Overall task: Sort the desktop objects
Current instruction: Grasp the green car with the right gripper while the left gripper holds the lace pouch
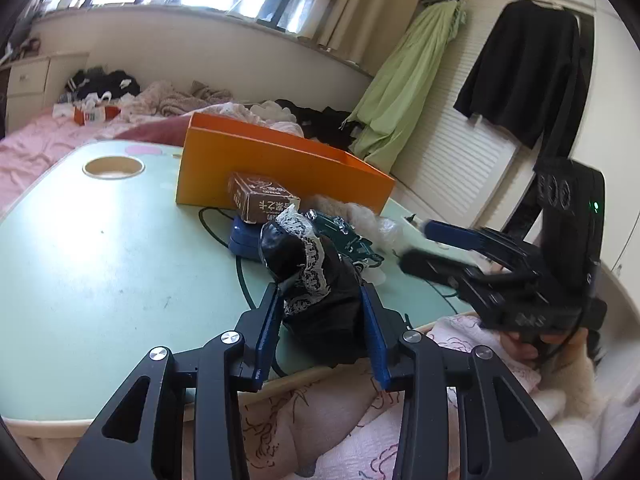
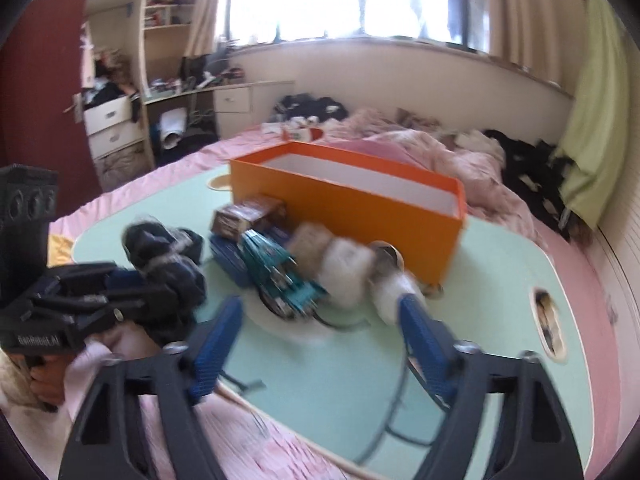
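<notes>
On the worktop (image 1: 80,240) sit one orange box (image 1: 280,168), one brown carton (image 1: 262,196), one teal toy car (image 2: 280,276), one blue case (image 1: 244,240) and one black lace-trimmed bundle (image 1: 316,292).

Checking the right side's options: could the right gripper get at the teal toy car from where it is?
Probably yes. The right gripper stands open with nothing between its fingers, and the teal toy car lies just ahead on the green table, unobstructed on the near side.
</notes>
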Action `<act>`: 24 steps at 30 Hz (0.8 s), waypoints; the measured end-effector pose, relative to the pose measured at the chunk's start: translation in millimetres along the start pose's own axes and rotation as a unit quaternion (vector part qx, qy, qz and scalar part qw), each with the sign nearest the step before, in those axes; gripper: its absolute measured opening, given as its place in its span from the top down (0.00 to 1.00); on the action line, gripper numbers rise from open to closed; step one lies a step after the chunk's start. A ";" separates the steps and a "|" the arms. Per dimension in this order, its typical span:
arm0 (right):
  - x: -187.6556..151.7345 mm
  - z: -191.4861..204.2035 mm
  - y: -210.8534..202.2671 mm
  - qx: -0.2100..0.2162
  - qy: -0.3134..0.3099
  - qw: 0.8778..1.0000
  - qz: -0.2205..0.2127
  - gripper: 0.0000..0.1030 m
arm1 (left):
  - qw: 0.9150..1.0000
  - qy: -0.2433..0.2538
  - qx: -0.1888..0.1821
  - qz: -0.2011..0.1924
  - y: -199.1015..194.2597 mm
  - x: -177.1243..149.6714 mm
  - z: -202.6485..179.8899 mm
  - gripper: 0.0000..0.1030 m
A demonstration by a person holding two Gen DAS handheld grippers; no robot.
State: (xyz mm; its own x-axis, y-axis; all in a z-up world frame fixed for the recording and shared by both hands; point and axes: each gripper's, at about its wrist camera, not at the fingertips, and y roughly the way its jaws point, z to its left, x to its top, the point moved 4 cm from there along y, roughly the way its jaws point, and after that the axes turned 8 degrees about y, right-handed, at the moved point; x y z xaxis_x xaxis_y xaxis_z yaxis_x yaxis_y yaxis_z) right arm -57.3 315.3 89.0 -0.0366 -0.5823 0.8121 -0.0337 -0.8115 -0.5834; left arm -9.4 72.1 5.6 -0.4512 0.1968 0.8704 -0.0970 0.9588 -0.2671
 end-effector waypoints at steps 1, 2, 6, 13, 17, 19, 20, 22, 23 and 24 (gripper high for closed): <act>4.7 2.2 3.4 0.007 -0.001 1.000 0.001 0.40 | 1.000 -0.004 -0.003 -0.003 -0.6 -0.6 0.8 0.61; 8.4 3.6 6.2 0.013 0.000 1.000 0.001 0.43 | 1.000 -0.004 -0.002 -0.005 -1.4 -0.7 0.6 0.61; 23.3 11.1 17.9 0.036 0.001 0.999 0.002 0.44 | 1.000 -0.006 0.006 -0.019 -6.8 0.2 0.6 0.61; 27.4 22.6 35.3 0.041 -0.022 0.999 0.024 0.44 | 1.000 -0.019 0.015 -0.019 -5.0 -0.1 4.4 0.61; 22.6 30.4 41.6 0.047 -0.046 0.997 0.038 0.44 | 0.999 -0.021 0.017 -0.023 -5.9 -0.7 4.5 0.61; 18.1 31.0 45.3 0.050 -0.055 0.996 0.050 0.49 | 0.999 -0.021 0.017 -0.024 -6.4 -0.3 4.4 0.61; 15.8 30.5 48.8 0.050 -0.057 0.995 0.060 0.53 | 0.999 -0.021 0.018 -0.024 -6.6 -0.4 4.1 0.61; 10.0 28.3 60.6 0.062 -0.050 0.993 0.092 0.65 | 0.999 -0.021 0.019 -0.025 -6.4 -0.3 4.0 0.61; 9.2 26.1 64.7 0.073 -0.043 0.991 0.102 0.67 | 0.999 -0.021 0.019 -0.025 -6.3 -0.1 4.1 0.61; 8.5 23.5 68.6 0.091 -0.034 0.989 0.113 0.72 | 0.999 -0.021 0.019 -0.025 -5.9 -0.1 4.5 0.61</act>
State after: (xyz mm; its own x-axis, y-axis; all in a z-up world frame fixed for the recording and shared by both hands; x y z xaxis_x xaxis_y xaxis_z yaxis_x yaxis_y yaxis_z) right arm -36.5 253.6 56.1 0.0447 -0.7466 0.6638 0.1474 -0.6523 -0.7435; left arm -12.9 65.5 5.2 -0.4810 0.1387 0.8657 -0.1534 0.9588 -0.2389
